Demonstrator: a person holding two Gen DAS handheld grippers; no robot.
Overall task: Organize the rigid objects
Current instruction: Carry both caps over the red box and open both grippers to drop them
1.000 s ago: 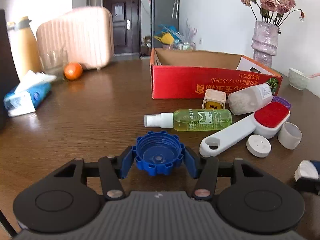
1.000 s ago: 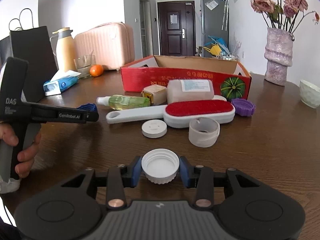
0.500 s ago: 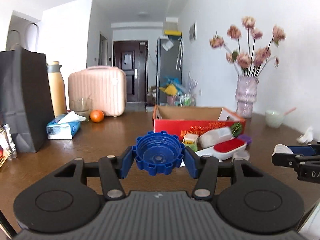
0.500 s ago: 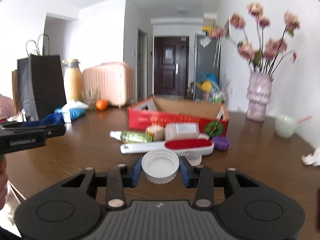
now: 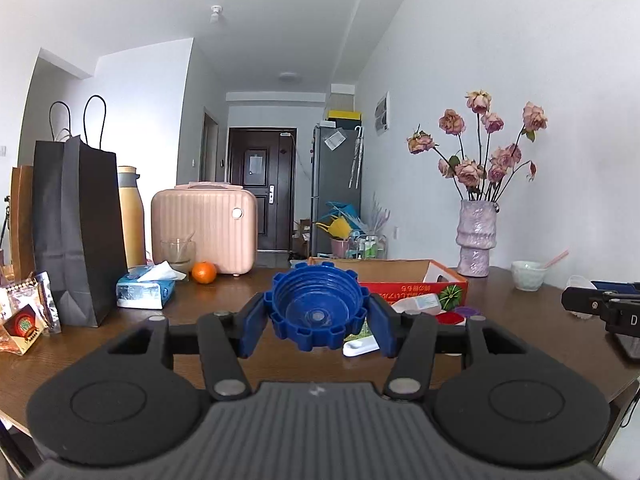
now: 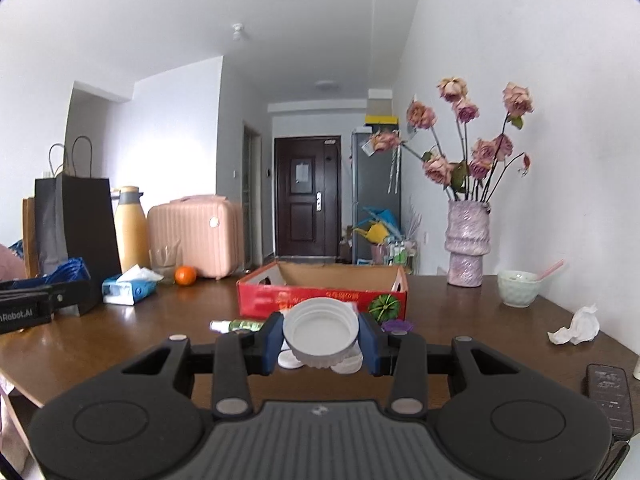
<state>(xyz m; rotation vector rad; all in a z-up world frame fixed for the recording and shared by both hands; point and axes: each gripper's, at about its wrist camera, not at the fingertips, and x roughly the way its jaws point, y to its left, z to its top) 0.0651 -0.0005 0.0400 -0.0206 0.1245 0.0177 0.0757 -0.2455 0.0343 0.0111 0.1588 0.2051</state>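
Both caps are being lifted clear of the bench: blue cap [image 5: 318, 306] clamped in left jaws, white cap [image 6: 320, 330] in right. Either could be dropped short of the box [image 6: 320, 300].

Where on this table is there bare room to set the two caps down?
Bare wood lies between the tissue pack and the red box, and right of the box toward the bowl and crumpled tissue. Directly before the box it is crowded with bottles and lids.
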